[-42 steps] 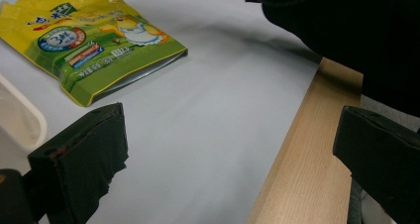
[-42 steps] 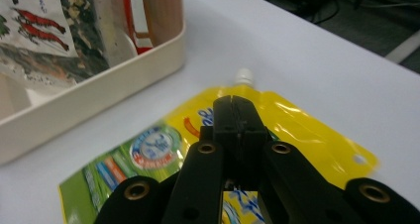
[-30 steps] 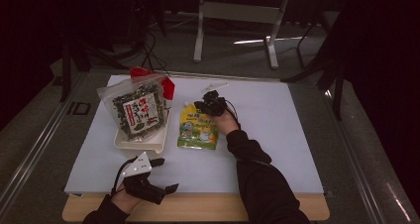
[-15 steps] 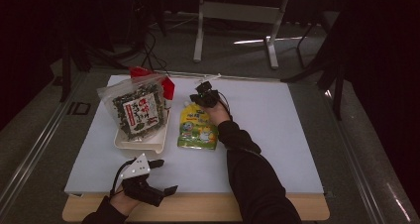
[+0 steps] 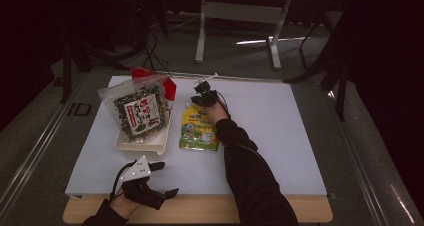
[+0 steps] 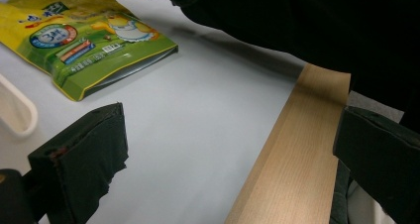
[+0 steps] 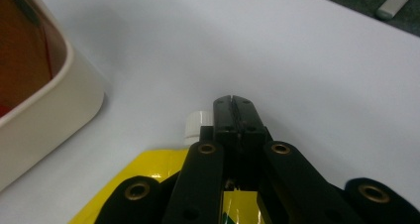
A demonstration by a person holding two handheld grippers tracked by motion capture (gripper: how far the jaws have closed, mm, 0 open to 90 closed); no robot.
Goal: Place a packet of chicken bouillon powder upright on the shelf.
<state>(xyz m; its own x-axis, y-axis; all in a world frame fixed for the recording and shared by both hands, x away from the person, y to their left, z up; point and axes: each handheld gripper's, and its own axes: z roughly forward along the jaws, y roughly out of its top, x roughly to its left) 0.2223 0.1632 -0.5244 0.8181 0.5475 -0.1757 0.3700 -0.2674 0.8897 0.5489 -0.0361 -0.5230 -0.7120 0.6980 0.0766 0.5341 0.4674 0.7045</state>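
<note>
Now the right gripper (image 5: 204, 97) sits over the top of the yellow-green spouted drink pouch (image 5: 199, 131), having slid leftward along the far part of the white bench (image 5: 280, 136) compared with a second ago, when it hovered a little to the right of the pouch's top corner. In the right gripper view its jaws are pressed fully together, tips meeting just beside the pouch's white screw cap (image 7: 197, 125), with nothing visibly between them; the cap stands to the left of the tips, close by but not clamped. The pouch itself lies flat on the bench, just beside the cream tray (image 5: 142, 145) that carries the clear bag of dark dried seaweed (image 5: 140, 108) and a red packet (image 5: 169, 88) behind it.

The left gripper (image 5: 150, 181) has not shifted: it rests at the near edge of the bench, jaws spread wide and empty, looking across at the pouch's lower end (image 6: 89, 45).

Judging by this, the right hand is lining up on the spout. To take the cap or neck, the jaws would first have to part, since closed tips can only nudge it.
</note>
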